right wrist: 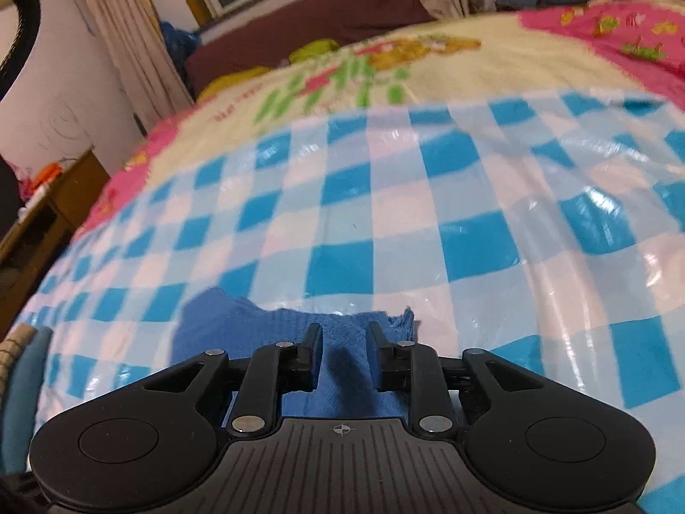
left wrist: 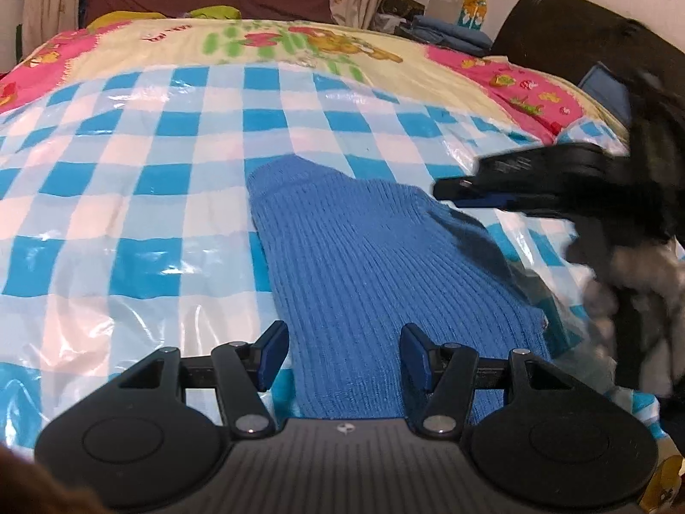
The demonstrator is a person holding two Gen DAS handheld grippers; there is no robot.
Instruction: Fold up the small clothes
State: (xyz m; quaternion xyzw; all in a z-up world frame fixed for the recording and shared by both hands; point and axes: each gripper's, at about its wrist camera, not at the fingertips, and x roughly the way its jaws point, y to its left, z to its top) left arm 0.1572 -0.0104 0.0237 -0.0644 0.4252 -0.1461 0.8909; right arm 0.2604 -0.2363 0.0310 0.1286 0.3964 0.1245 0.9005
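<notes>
Knitwear, blue ribbed piece (left wrist: 364, 257), lies flat on the blue-and-white checked plastic sheet (left wrist: 128, 180) that covers the bed, slightly right of centre in my left wrist view, running from under my left gripper (left wrist: 342, 355) away toward the far end. Its far end is rounded and sits on the checks; its right edge has a darker fold close to where my right gripper (left wrist: 454, 192) comes in from the right, blurred. My left gripper's jaws stand spread, one blue pad each side of the knit's near portion, left pad over the garment's left edge; I can't tell if the tips touch the fabric, and nothing is pinched. From my right wrist view the same blue garment (right wrist: 299, 325) shows a ragged upper edge just ahead of my right gripper (right wrist: 344, 355). Those jaws stand a little apart with a ridge of the blue fabric in the gap between them; pads don't look pressed onto it. Beyond the checked sheet (right wrist: 428, 214) is a cream and pink cartoon-print blanket (right wrist: 492, 64), then a dark red headboard (right wrist: 321, 13) and curtains (right wrist: 124, 43). Folded blue cloth (left wrist: 454, 34) is stacked at the far right corner.
</notes>
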